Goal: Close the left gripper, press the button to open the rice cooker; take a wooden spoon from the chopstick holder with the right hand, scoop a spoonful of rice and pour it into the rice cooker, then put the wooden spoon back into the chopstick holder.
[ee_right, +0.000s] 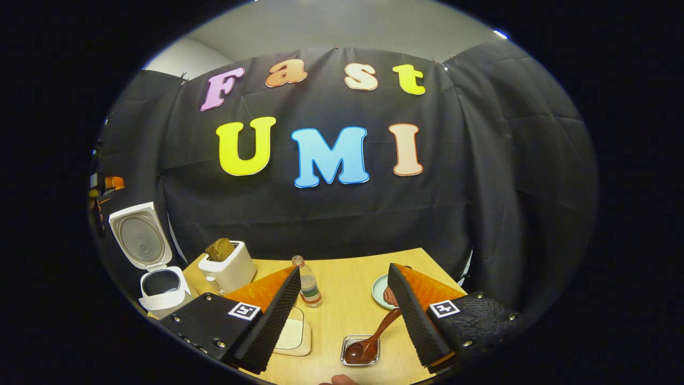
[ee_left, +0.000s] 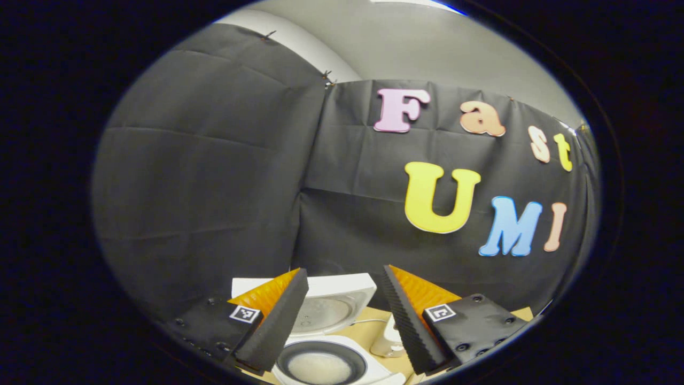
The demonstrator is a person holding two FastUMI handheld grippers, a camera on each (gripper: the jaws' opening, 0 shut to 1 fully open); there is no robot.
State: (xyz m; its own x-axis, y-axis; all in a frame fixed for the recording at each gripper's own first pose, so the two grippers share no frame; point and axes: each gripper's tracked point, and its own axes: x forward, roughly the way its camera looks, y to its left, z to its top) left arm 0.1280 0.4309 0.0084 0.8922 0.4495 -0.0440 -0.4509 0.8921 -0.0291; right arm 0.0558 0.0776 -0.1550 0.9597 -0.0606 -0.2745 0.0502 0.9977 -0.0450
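1. The left gripper (ee_left: 344, 315) hangs above the rice cooker (ee_left: 320, 363), fingers spread wide and holding nothing. The cooker's lid (ee_left: 331, 302) stands raised at 12 o'clock behind the pot, and white rice shows inside.
2. The right gripper (ee_right: 342, 315) hovers over the wooden table (ee_right: 342, 278), fingers likewise parted and empty, with bare tabletop between them.
3. The wooden spoon (ee_right: 371, 342) lies with its bowl in a small metal tray (ee_right: 360, 350) at 6 o'clock, near the table's front edge, its handle slanting up toward 1 o'clock.
4. In the right gripper view the open rice cooker (ee_right: 157, 286) sits at 9 o'clock on the table's left edge, a toaster (ee_right: 227, 270) just beside it.
5. A water bottle (ee_right: 307, 283) stands mid-table; a plate (ee_right: 385, 291) lies at 3 o'clock, partly hidden by a finger.
6. A pale lidded box (ee_right: 291, 334) rests at 7 o'clock.
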